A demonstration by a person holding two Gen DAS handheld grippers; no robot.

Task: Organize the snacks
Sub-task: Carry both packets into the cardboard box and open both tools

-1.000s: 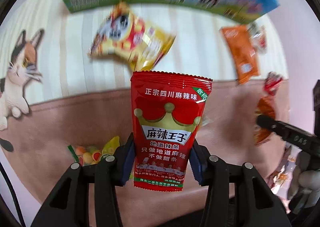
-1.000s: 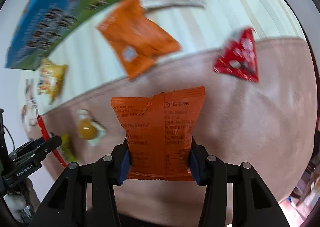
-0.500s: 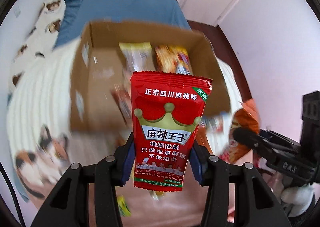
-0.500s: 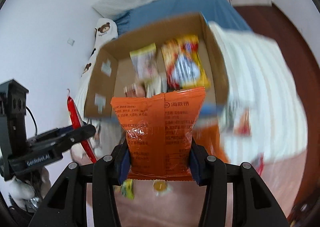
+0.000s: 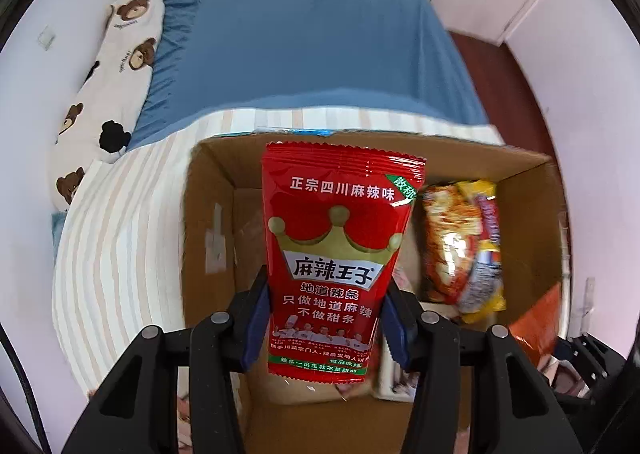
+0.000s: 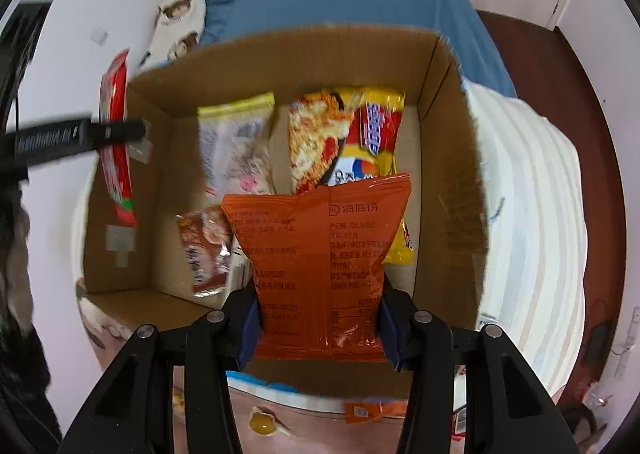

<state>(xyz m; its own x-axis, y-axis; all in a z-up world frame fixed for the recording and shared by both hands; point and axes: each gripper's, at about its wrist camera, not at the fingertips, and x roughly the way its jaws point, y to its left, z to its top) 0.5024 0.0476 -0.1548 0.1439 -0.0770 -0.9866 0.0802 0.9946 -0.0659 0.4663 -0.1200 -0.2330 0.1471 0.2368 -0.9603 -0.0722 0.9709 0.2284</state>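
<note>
My left gripper (image 5: pixel 326 328) is shut on a red snack pouch with a gold crown (image 5: pixel 340 246) and holds it upright over the open cardboard box (image 5: pixel 208 214). My right gripper (image 6: pixel 318 328) is shut on an orange snack bag (image 6: pixel 320 266) above the box's near wall (image 6: pixel 448 174). In the right wrist view the left gripper's finger (image 6: pixel 80 136) and the red pouch, edge-on (image 6: pixel 116 142), hang over the box's left side. Inside the box lie a yellow-red noodle pack (image 6: pixel 348 142), a pale packet (image 6: pixel 236 146) and a small brown-red packet (image 6: pixel 204 250).
The box stands on a striped blanket (image 5: pixel 116 254) on a bed with a blue sheet (image 5: pixel 304 50) and a bear-print pillow (image 5: pixel 108 82). Small loose snacks lie on the pink cover in front of the box: a yellow sweet (image 6: pixel 262 424) and an orange sachet (image 6: pixel 364 412).
Both grippers swung up from the scattered snacks on the blanket to the box, each keeping its bag. The box has come nearer and now lies right under both bags.
</note>
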